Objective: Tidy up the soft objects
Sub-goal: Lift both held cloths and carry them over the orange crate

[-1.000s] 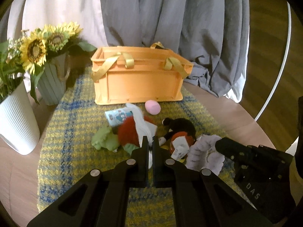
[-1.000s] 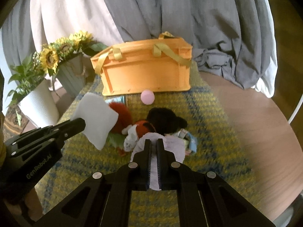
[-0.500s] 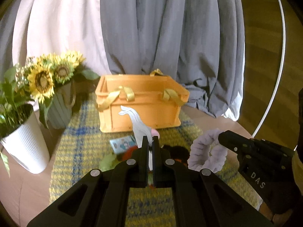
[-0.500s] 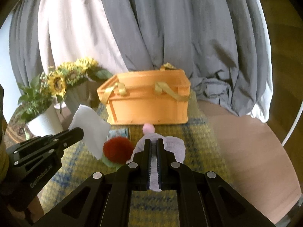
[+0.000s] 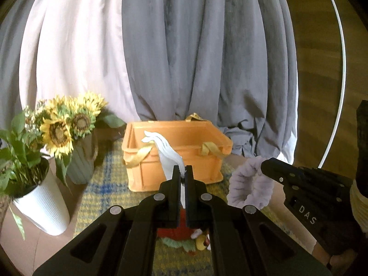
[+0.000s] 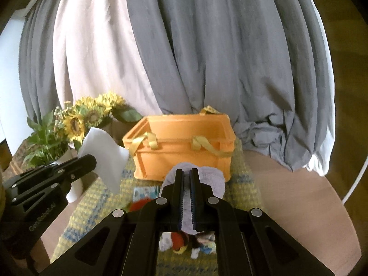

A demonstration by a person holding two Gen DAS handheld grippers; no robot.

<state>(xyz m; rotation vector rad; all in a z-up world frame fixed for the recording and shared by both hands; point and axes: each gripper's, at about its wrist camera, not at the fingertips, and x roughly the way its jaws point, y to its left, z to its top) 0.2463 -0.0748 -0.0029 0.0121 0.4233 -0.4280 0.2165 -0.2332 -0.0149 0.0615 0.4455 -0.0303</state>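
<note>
**Both grippers raised with soft items, crate ahead**

Grey and pale curtains (image 5: 202, 57) hang behind a round wooden desk (image 6: 287, 195) covered by a yellow-and-blue woven mat (image 5: 103, 197). An orange crate (image 5: 177, 158) with yellow strap handles stands open at the far side of the mat, beside sunflowers (image 5: 69, 124) and a white ribbed pot (image 5: 43, 207).

The left gripper (image 5: 182, 172) is clamped on a white cloth (image 5: 168, 154), which rises from the jaws in front of the crate's near wall. The right gripper (image 6: 187, 174) is clamped on a lavender fuzzy band (image 6: 211, 179), which hangs as a loop just short of the crate. Remaining soft toys (image 5: 184, 237) lie on the mat below both grippers.
</note>
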